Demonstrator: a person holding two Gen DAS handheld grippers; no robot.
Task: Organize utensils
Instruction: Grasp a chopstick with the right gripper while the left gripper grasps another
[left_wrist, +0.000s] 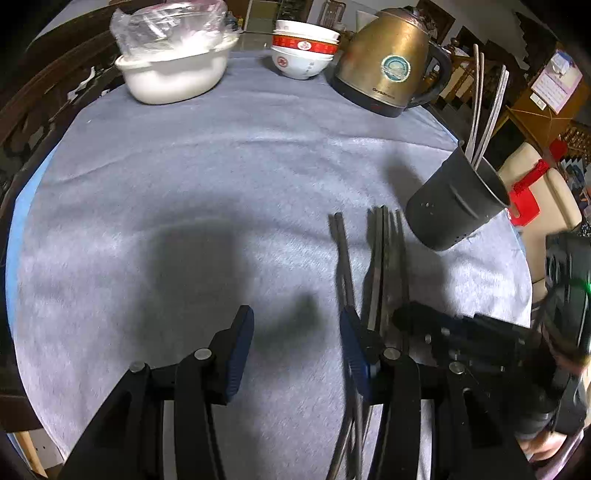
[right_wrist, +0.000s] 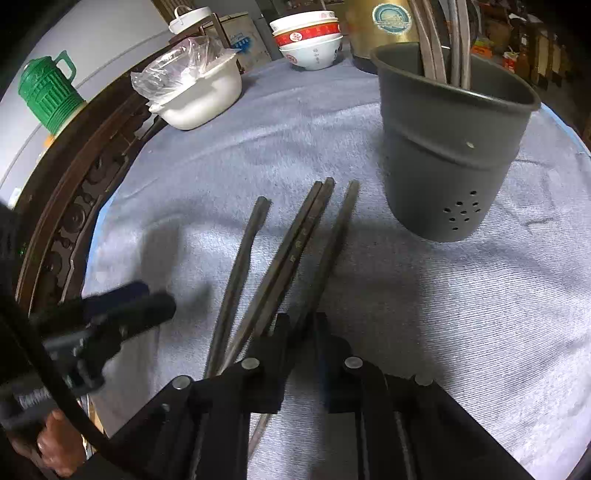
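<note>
Several dark chopsticks (right_wrist: 295, 240) lie side by side on the blue-grey cloth (right_wrist: 443, 314), pointing toward a dark grey holder cup (right_wrist: 450, 158). The cup stands upright with a few long utensils (right_wrist: 436, 44) in it. My right gripper (right_wrist: 301, 325) has its jaws close together around the near end of the rightmost chopstick (right_wrist: 332, 240), shut on it. In the left wrist view my left gripper (left_wrist: 297, 332) hangs open over bare cloth. The chopsticks (left_wrist: 380, 258) run just past its right finger (left_wrist: 352, 343), with the right gripper (left_wrist: 406, 317) and the cup (left_wrist: 454, 210) beyond.
At the back stand a brass kettle (left_wrist: 388, 62), stacked red-and-white bowls (left_wrist: 304, 48) and a white pot with a plastic bag (left_wrist: 173, 70). The carved wooden table rim (right_wrist: 74, 206) curves on the left; a green jug (right_wrist: 48, 92) sits beyond it. A hand (right_wrist: 55, 443) holds the left gripper (right_wrist: 129, 314).
</note>
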